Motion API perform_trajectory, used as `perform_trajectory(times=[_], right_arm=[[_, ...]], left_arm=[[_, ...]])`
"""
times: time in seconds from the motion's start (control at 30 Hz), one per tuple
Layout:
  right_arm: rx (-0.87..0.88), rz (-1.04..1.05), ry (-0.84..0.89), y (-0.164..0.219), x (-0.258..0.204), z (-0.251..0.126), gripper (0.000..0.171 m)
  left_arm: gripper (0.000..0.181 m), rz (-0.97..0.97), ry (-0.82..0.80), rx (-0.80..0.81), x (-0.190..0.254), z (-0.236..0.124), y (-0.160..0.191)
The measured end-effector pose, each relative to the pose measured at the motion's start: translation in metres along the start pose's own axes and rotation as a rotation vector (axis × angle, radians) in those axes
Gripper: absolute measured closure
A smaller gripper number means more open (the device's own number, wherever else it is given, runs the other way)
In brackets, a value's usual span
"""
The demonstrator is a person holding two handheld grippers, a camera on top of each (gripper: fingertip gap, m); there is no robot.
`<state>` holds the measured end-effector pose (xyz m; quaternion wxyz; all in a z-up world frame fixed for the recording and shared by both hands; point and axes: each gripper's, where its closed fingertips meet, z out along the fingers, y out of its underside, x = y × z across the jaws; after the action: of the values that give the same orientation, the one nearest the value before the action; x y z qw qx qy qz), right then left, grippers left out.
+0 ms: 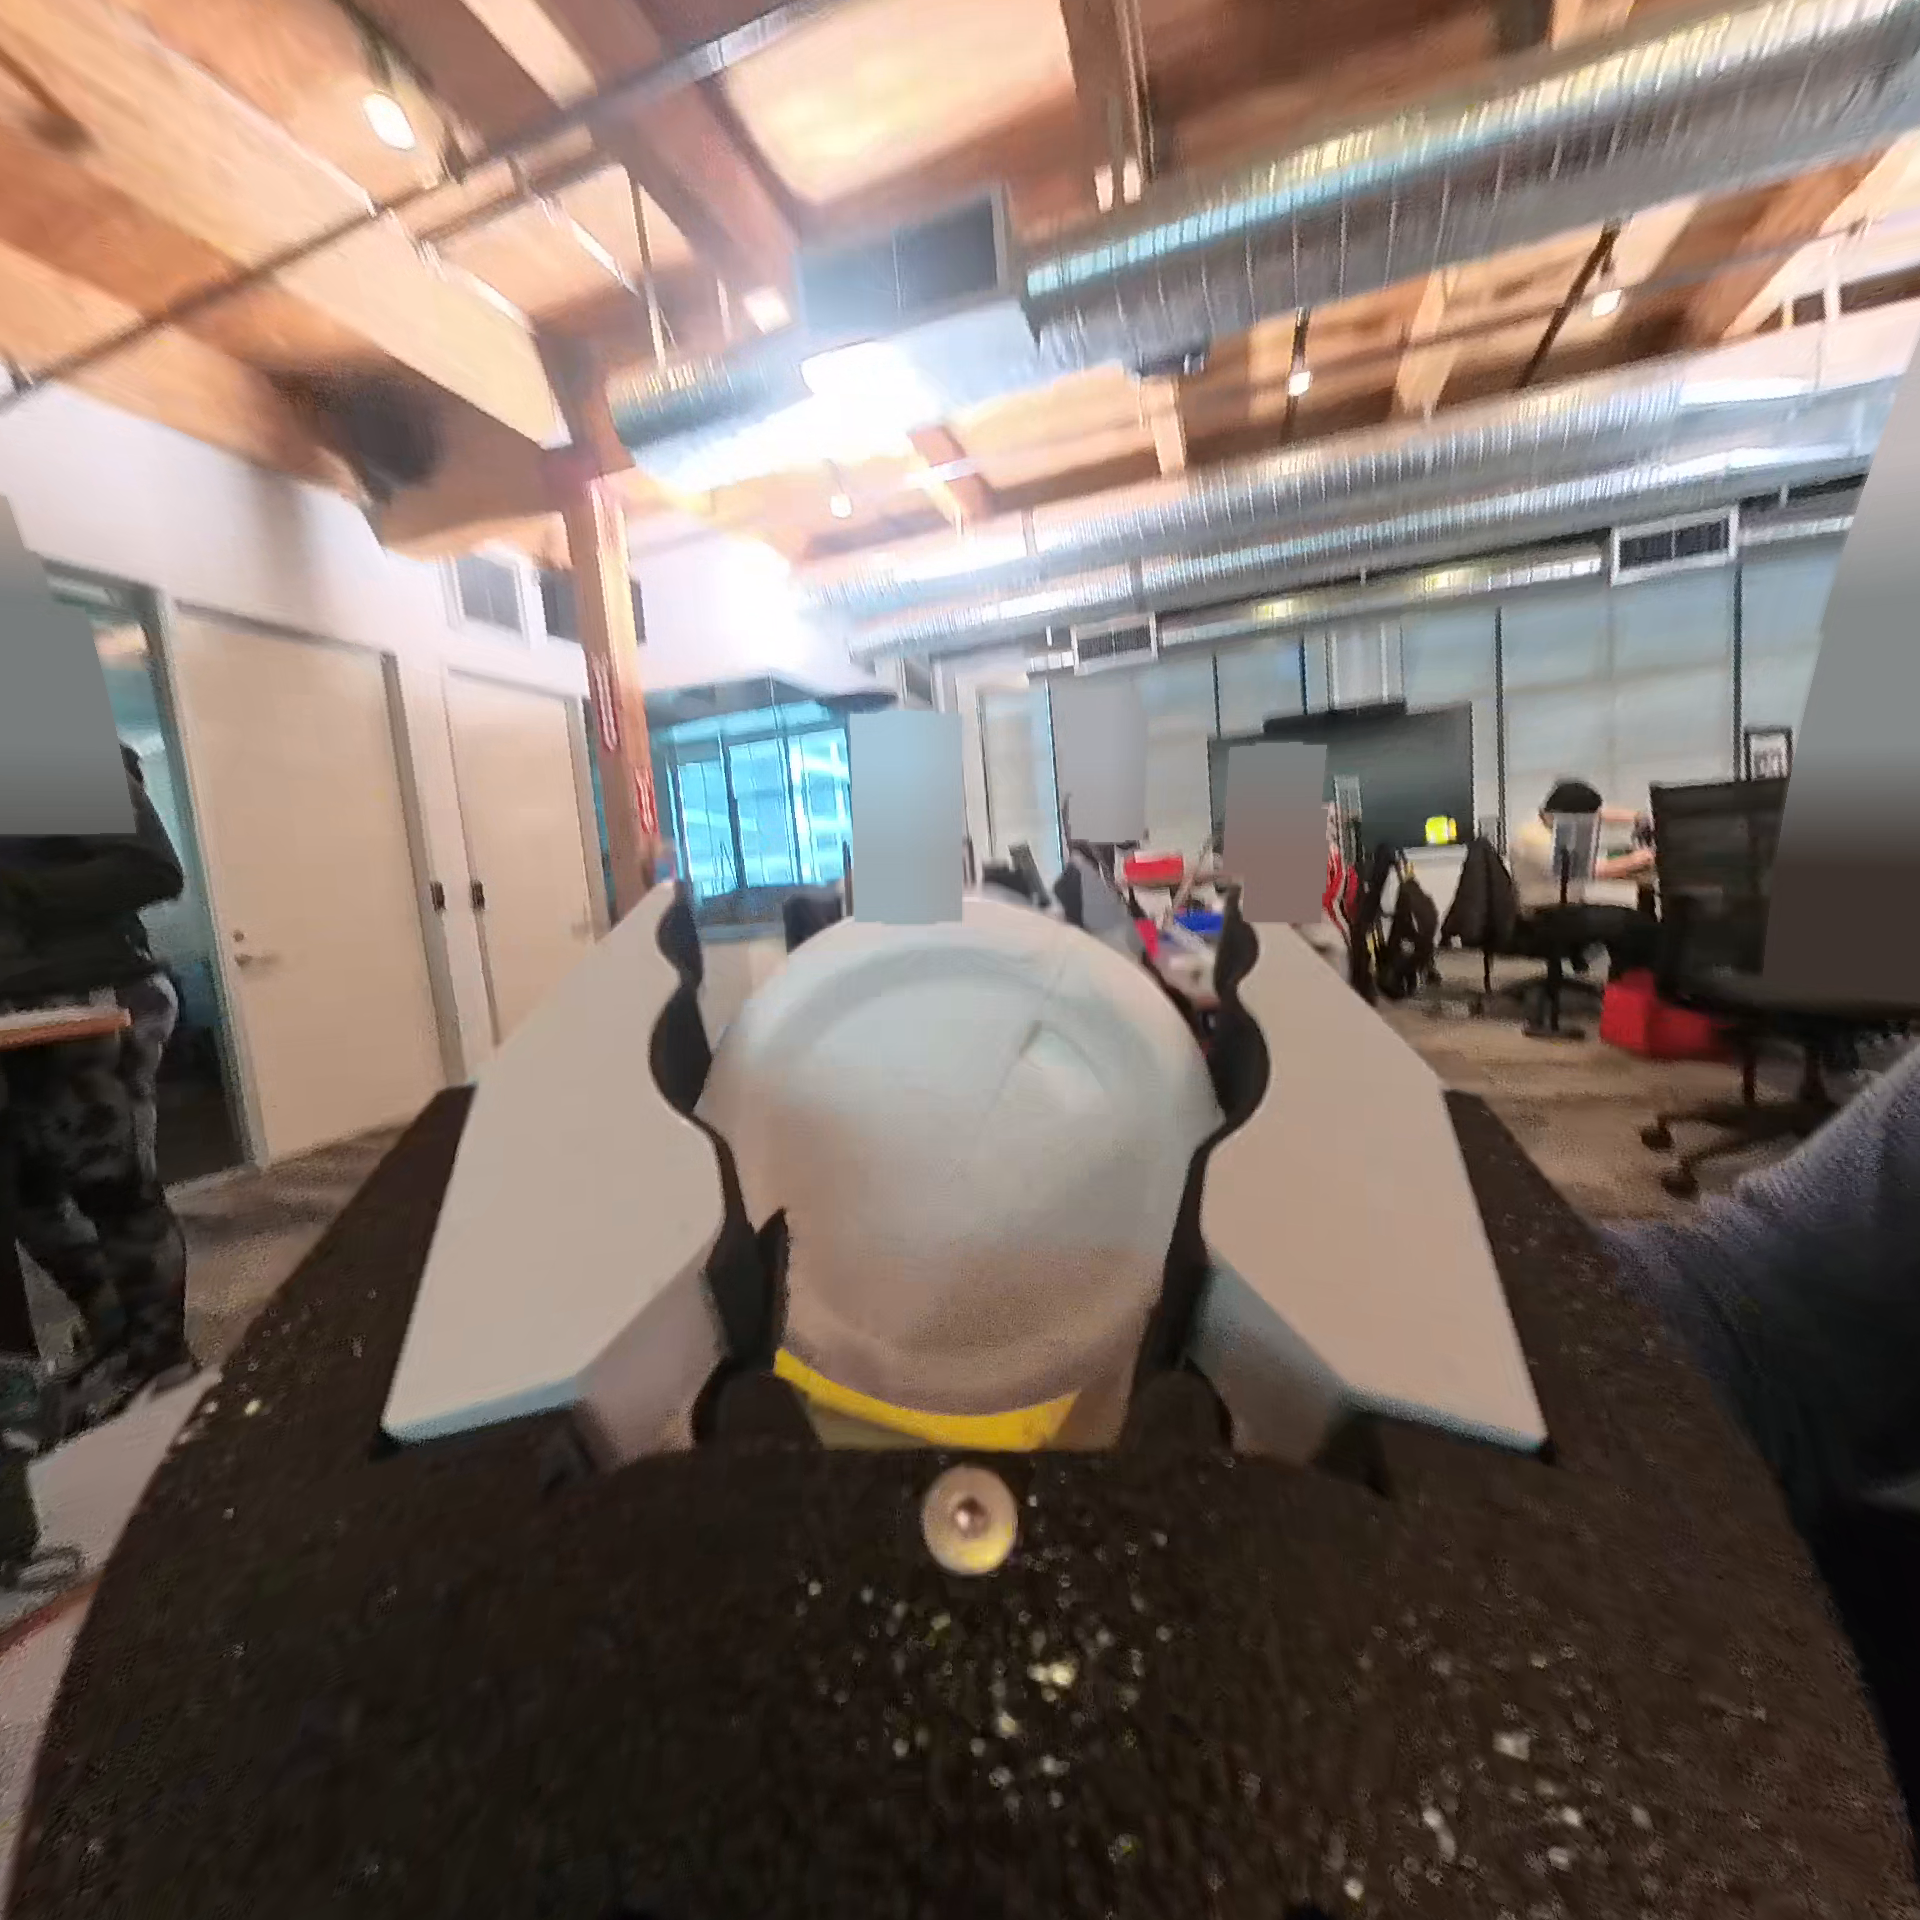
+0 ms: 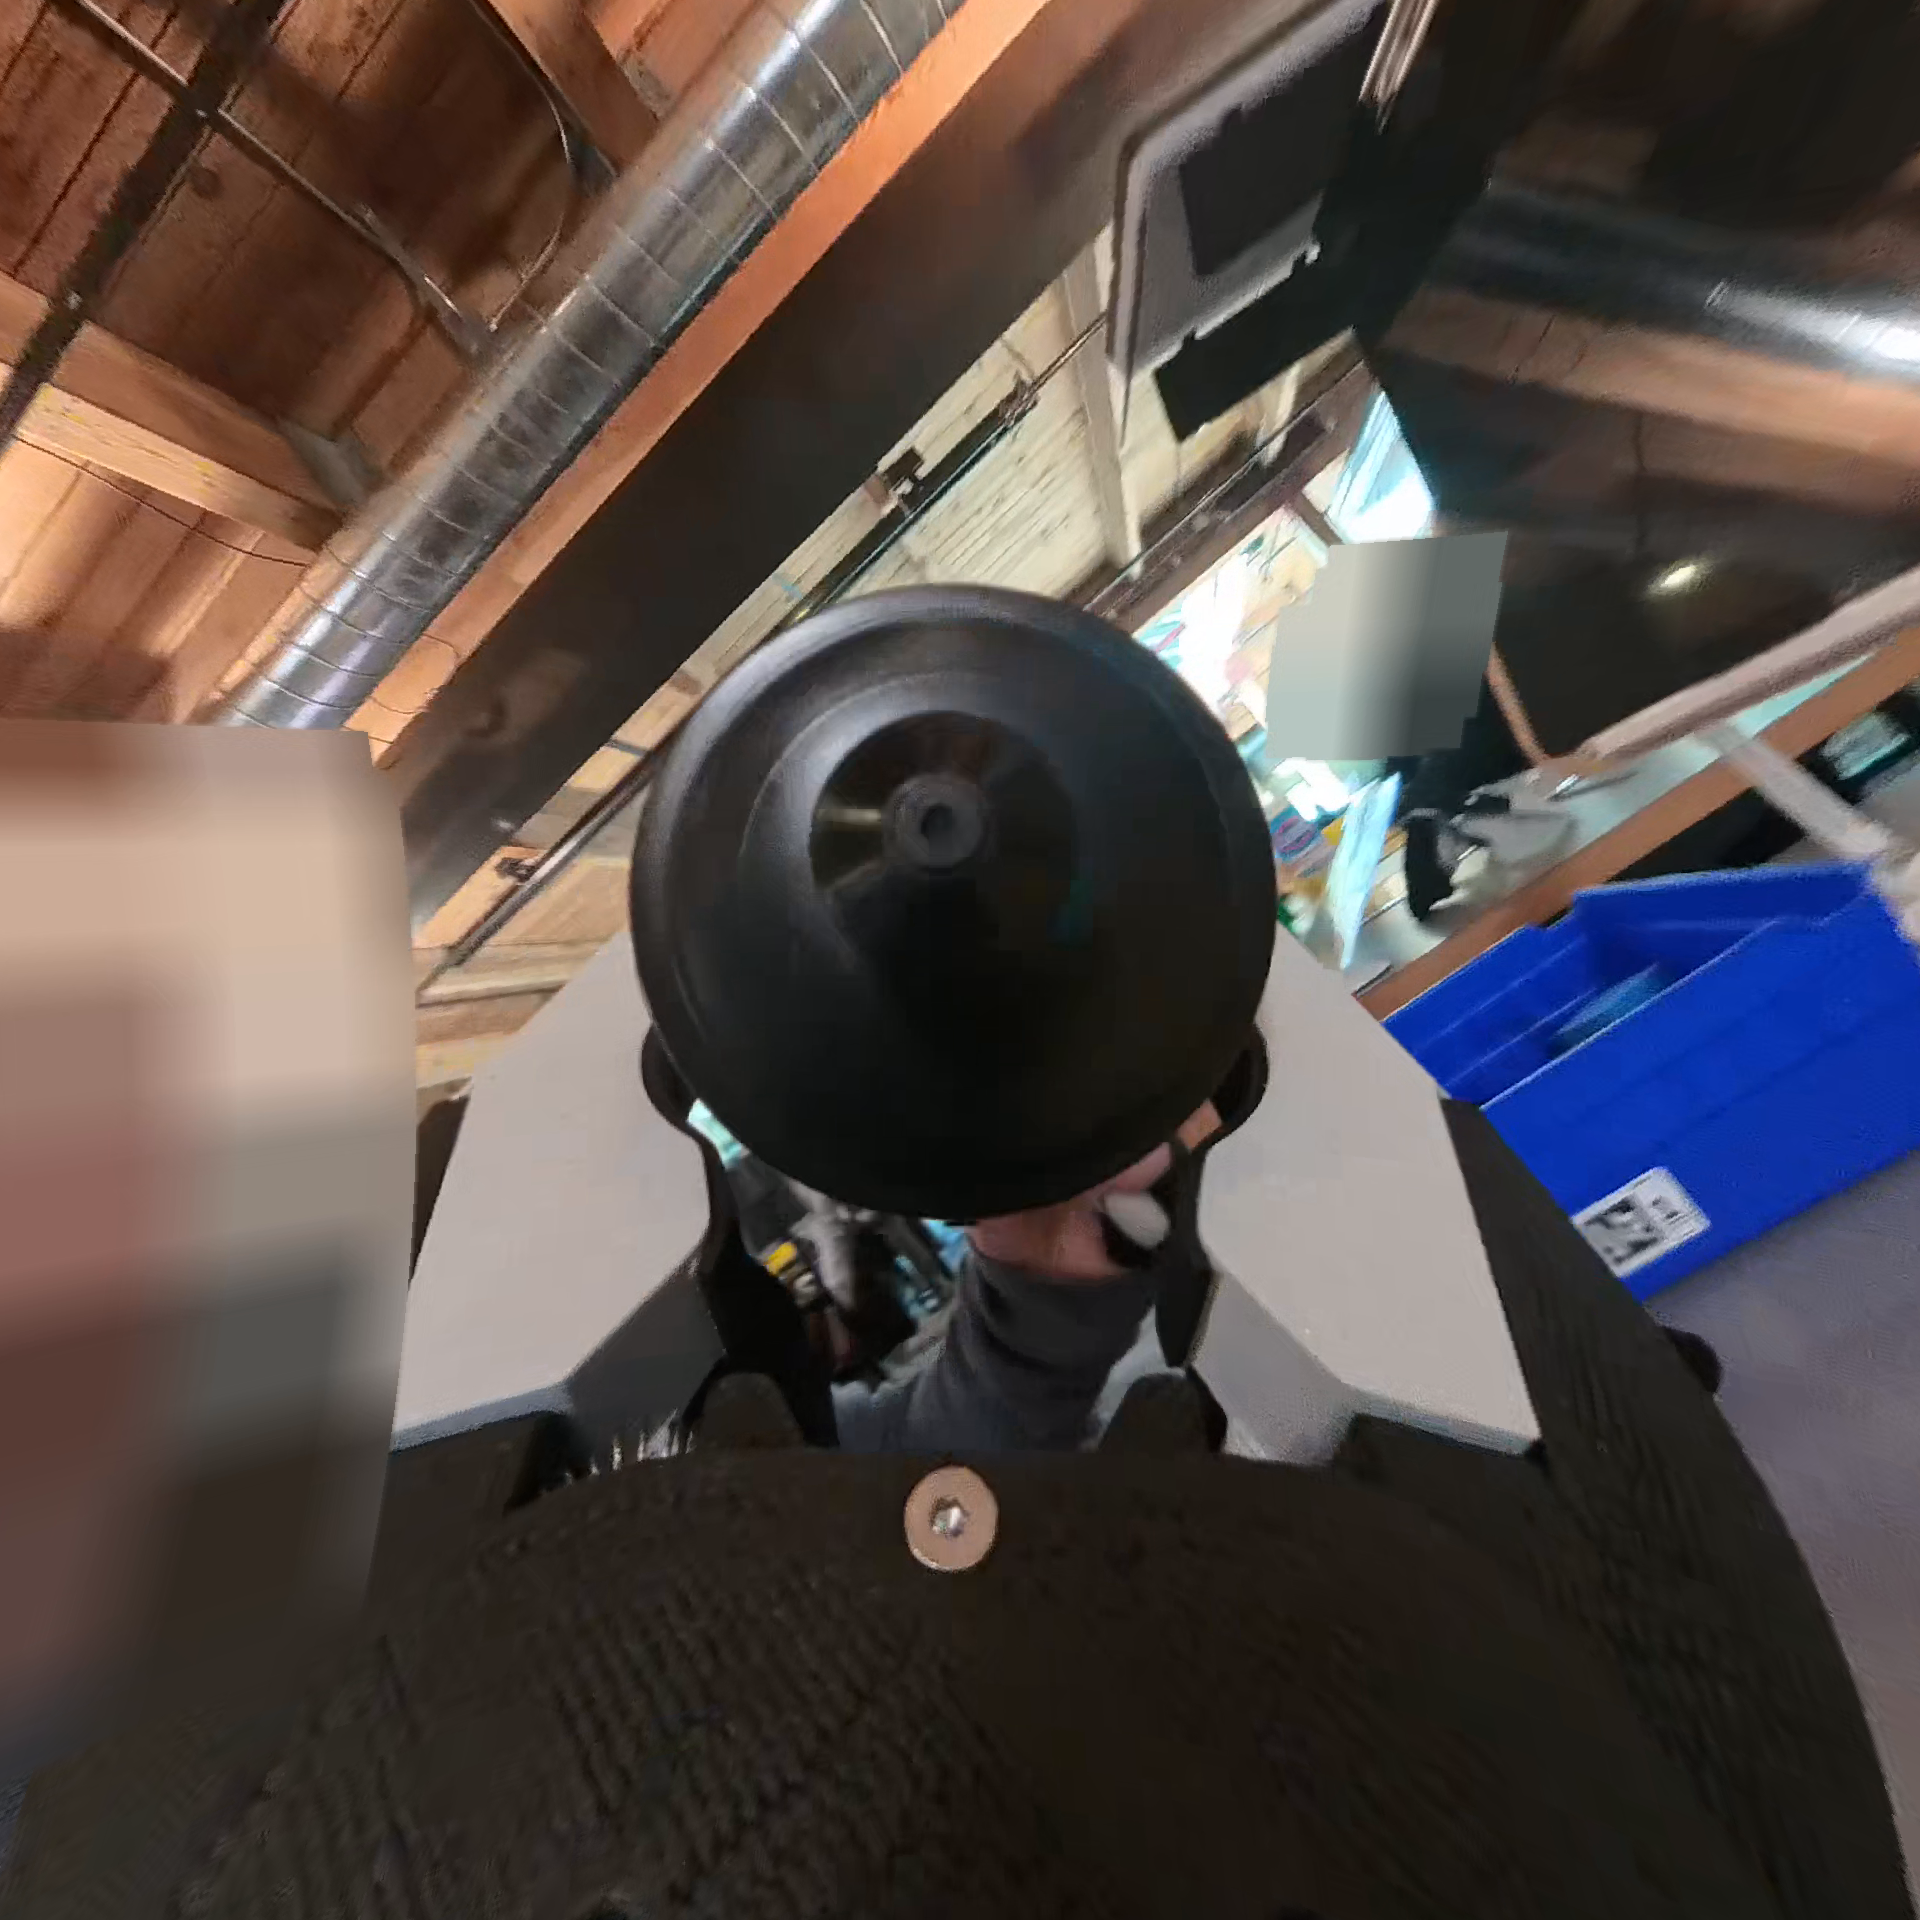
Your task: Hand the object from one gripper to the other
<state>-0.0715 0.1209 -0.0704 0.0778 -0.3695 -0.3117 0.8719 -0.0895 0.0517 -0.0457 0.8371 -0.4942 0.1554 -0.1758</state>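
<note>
In the left wrist view my left gripper [image 1: 956, 935] is shut on a white round-ended object [image 1: 966, 1122] with a yellow band [image 1: 925, 1413] near its base. The object fills the gap between the black pads [image 1: 681, 1039]. In the right wrist view a black round domed object [image 2: 951, 904] with a recessed centre sits between the fingers of my right gripper [image 2: 956, 1049], which looks shut on it. The fingertips are hidden behind it. Beyond it a hand [image 2: 1049, 1247] in a grey sleeve shows. Neither view clearly shows the other gripper.
The left view looks across an office with doors [image 1: 312, 883], people, desks and black chairs [image 1: 1725, 914]; a blue sleeve [image 1: 1787, 1247] is at right. The right view tilts up at wooden beams and a metal duct [image 2: 540, 364]; a blue bin [image 2: 1662, 1049] stands at right. Some 9 cm of space lies between my two pairs of fingers.
</note>
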Motion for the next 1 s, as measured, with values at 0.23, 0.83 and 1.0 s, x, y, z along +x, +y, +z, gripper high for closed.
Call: perform_trajectory(times=[0.23,0.83,1.0], right_arm=[[-0.031,-0.457,0.306,-0.021,0.009,-0.013,0.076],[-0.245,-0.866,0.232,0.035,-0.039,0.029,0.085],[-0.285,-0.886,0.228,0.043,-0.043,0.031,0.085]], left_arm=[[0.046,-0.040,-0.082,-0.235,-0.025,0.000,0.035],[0.069,-0.008,0.107,-0.530,0.041,0.027,0.120],[0.098,0.051,0.167,-0.448,0.056,0.028,0.107]])
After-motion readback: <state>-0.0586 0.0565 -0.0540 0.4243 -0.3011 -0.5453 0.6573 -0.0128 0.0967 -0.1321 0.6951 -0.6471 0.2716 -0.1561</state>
